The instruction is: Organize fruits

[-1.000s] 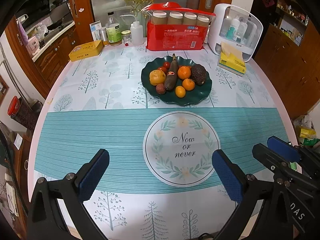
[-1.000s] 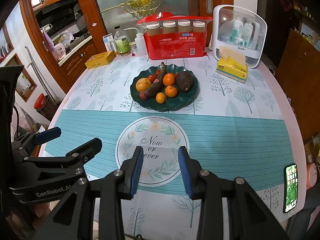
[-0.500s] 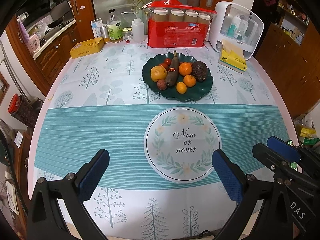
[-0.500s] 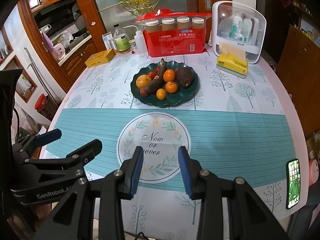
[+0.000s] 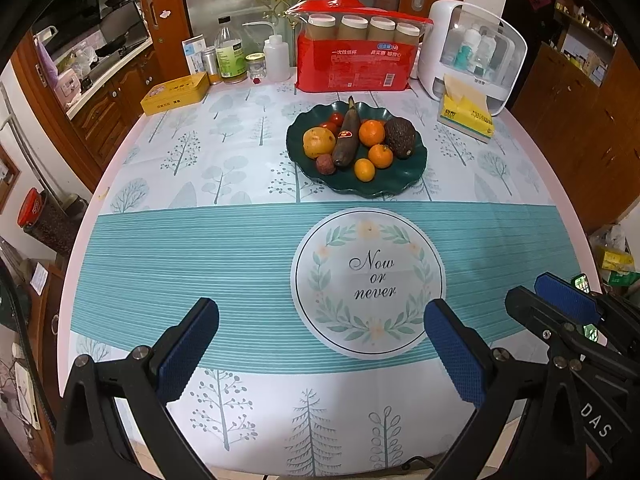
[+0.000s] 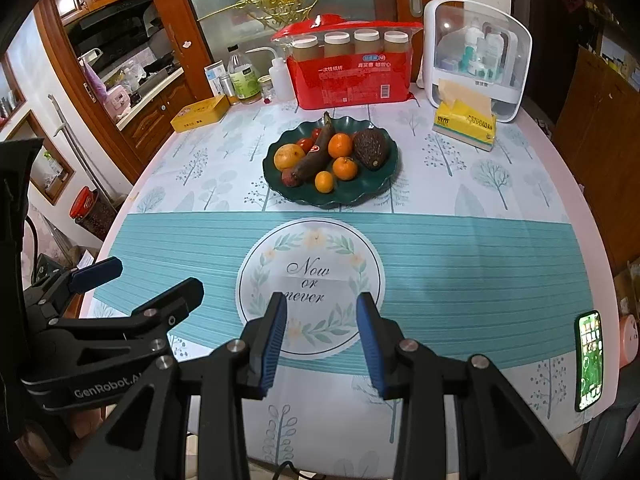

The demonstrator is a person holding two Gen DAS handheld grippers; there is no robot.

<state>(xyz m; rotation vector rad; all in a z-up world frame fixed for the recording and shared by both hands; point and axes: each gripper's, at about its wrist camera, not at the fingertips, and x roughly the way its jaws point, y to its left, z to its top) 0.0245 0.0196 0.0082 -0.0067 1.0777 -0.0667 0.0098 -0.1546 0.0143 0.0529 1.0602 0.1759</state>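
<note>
A dark green plate [image 5: 404,182] [image 6: 360,194] stands past the table's middle. It holds a dark banana [image 5: 347,138], an avocado [image 5: 399,138], a yellow fruit [image 5: 319,142], oranges [image 5: 372,133], tomatoes and a small red fruit. My left gripper [image 5: 320,344] is wide open and empty above the near edge. My right gripper [image 6: 322,340] is open with a narrower gap, empty, also near the front edge. Each gripper shows in the other's view, the right one [image 5: 568,304] and the left one [image 6: 120,284].
At the table's back stand a red pack of cups [image 5: 354,62], a white cosmetics box [image 5: 472,54], a yellow tissue pack [image 5: 466,114], a yellow tin [image 5: 176,93] and bottles [image 5: 230,56]. A phone [image 6: 588,360] lies at the right front edge.
Both cameras have pulled back slightly from the plate, so the table's near edge shows more. Both grippers keep the same opening.
</note>
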